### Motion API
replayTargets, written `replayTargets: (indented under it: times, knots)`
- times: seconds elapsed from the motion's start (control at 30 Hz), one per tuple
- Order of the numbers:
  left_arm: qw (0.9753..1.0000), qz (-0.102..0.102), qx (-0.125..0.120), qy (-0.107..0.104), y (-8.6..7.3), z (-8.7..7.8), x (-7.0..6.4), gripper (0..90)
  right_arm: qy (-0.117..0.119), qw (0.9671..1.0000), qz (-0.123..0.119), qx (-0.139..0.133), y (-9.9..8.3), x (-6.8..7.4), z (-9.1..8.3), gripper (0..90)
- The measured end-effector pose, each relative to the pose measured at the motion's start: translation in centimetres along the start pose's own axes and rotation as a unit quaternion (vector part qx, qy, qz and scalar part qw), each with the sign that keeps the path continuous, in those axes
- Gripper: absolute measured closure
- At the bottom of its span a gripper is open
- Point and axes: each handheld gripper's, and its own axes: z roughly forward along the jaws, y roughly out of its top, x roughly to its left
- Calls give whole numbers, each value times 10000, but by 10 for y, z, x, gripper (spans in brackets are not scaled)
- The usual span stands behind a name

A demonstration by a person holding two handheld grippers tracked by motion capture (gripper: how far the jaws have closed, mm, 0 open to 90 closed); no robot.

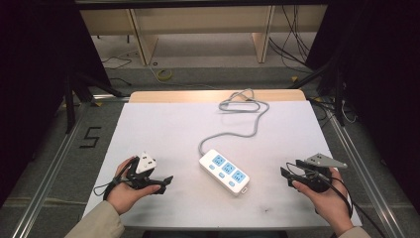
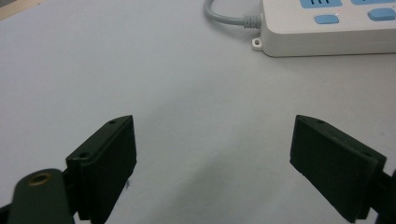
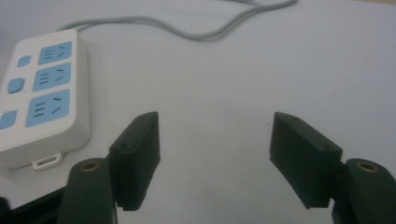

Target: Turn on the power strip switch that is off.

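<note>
A white power strip [image 1: 224,172] with three blue sockets lies near the middle of the bench [image 1: 163,129], set at a slant, its grey cord [image 1: 233,130] running back to a loose coil at the far edge. On either side of it — well apart — the person's hands rest on the white surface. The left tongs [image 1: 163,182] point toward the strip, jaws spread wide with nothing between them. The right tongs [image 1: 286,174] likewise stand wide open and empty — a grey three-cornered plate [image 1: 324,160] rides on top.
</note>
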Motion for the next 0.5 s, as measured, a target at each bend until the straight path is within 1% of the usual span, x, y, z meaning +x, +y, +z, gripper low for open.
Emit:
replayTargets:
  times: [0.07, 0.1, 0.13, 0.23, 0.27, 0.3, 0.33, 0.37, 0.4, 0.43, 0.47, 0.5]
  knots:
    - [10000, 25, 16, -3, 0, 0, 0, 143, -117, 9998, -49, 122, 0, -1, -1, 434]
    - [10000, 21, 13, -12, 0, 0, -1, 143, -140, 9998, -58, 154, 0, -1, -2, 464]
    - [10000, 21, 13, -12, 0, 0, -1, 143, -145, 9997, -90, 193, 0, -1, -2, 511]
    - [10000, -10, 14, -7, 0, 1, 0, 143, -272, 9992, -216, 213, 2, 0, -5, 649]
    - [10000, -10, 14, -7, 0, 1, 0, 143, -272, 9992, -216, 213, 2, 0, -5, 649]
    - [10000, -10, 18, 7, 0, 0, 1, 143, -263, 9992, -232, 195, 2, 0, -5, 697]
    - [10000, -20, 18, 15, 0, 0, 1, 145, -297, 9991, -275, 160, 3, 1, -6, 769]
    - [10000, -55, 25, 19, 0, 0, 1, 145, -297, 9991, -275, 160, 3, 1, -6, 769]
    - [10000, -86, 20, 15, 0, 0, 1, 146, -310, 9990, -310, 107, 4, 1, -7, 831]
    - [9999, -102, 27, 23, 0, 0, 2, 147, -319, 9989, -328, 89, 5, 1, -7, 856]
    - [9999, -102, 27, 23, 0, 0, 2, 147, -319, 9989, -328, 89, 5, 1, -7, 856]
    - [9999, -98, 30, 20, 0, 0, 1, 147, -326, 9990, -304, 61, 6, 0, -7, 891]
